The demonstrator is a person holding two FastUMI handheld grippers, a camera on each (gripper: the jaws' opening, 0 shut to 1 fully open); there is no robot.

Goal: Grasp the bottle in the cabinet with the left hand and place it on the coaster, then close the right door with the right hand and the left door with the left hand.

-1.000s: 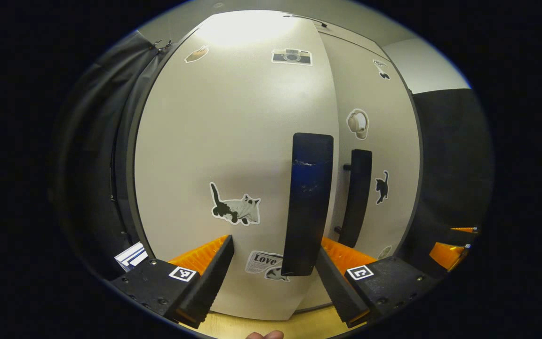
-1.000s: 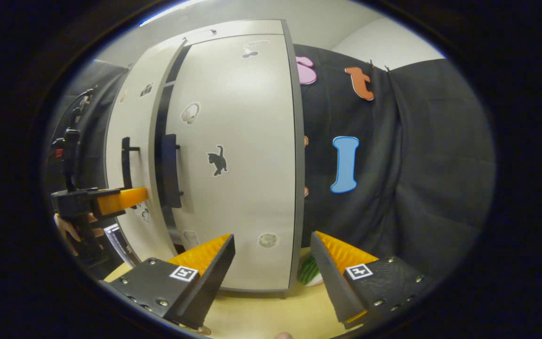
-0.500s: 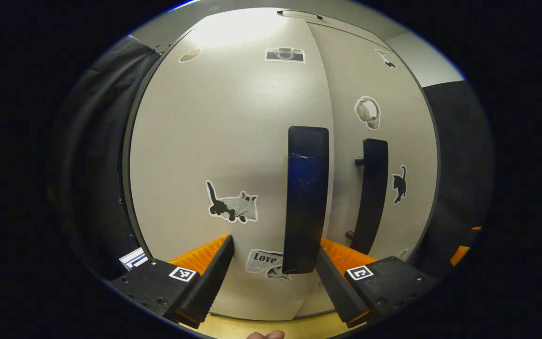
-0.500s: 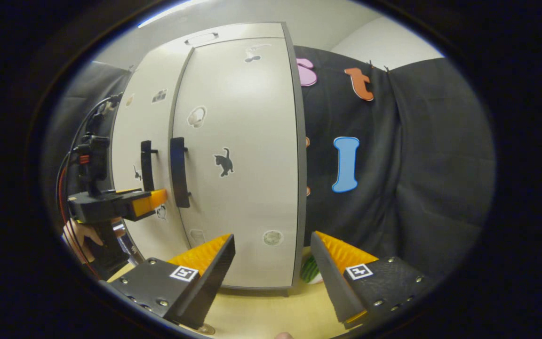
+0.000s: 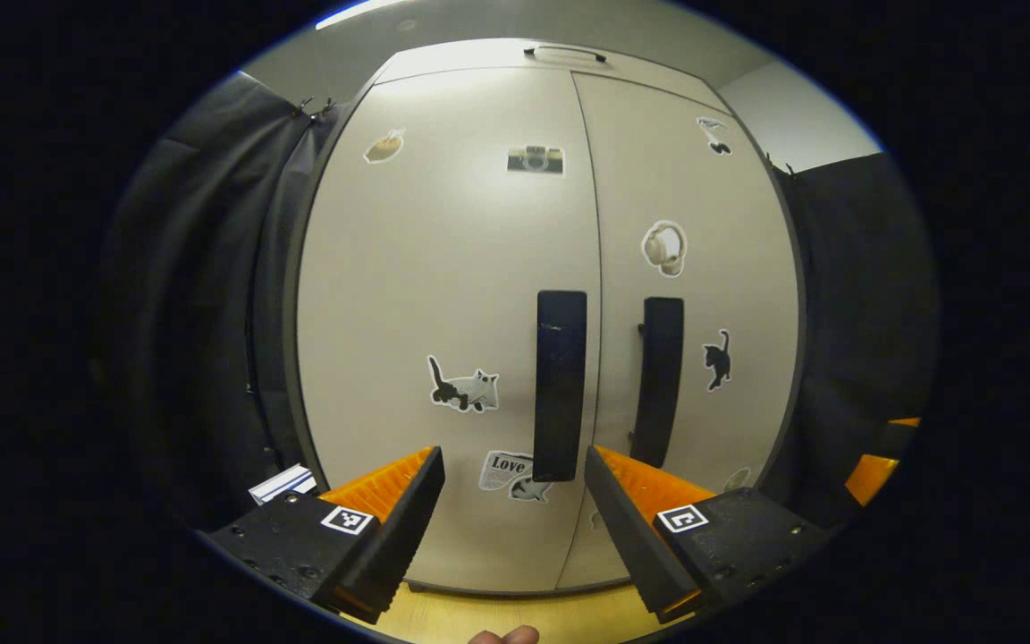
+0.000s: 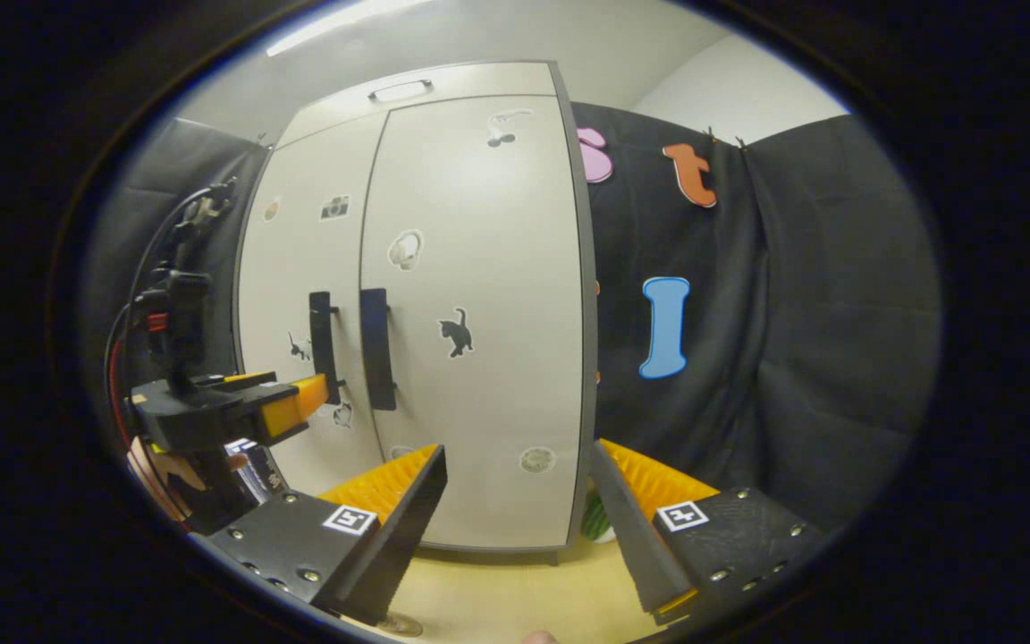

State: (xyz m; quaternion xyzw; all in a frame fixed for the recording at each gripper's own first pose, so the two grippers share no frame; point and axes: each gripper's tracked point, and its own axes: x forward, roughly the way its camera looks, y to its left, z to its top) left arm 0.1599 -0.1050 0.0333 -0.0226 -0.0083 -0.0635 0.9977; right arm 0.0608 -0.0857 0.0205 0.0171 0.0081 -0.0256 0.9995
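Observation:
The pale cabinet [image 5: 479,295] stands with both doors flush and no gap between them. The left door's dark handle [image 5: 560,385] and the right door's handle [image 5: 661,394] hang side by side. My left gripper [image 5: 512,465] is open a short way in front of the left handle, touching nothing. In the right gripper view the same cabinet [image 6: 479,313] stands left of centre. My right gripper [image 6: 519,461] is open before its lower right door, holding nothing. The left gripper [image 6: 238,411] and a hand holding it appear at the left.
A blue-and-white box [image 5: 282,483] lies beside the cabinet's left foot. A green striped object [image 6: 595,519] peeks out at the cabinet's right bottom corner. A small round disc [image 6: 401,623] lies on the wooden tabletop [image 6: 497,590]. The right gripper's finger [image 5: 873,465] shows at far right.
The left door swung fully shut against the cabinet. My left gripper then drew back from the handle. The right gripper pulled back slightly.

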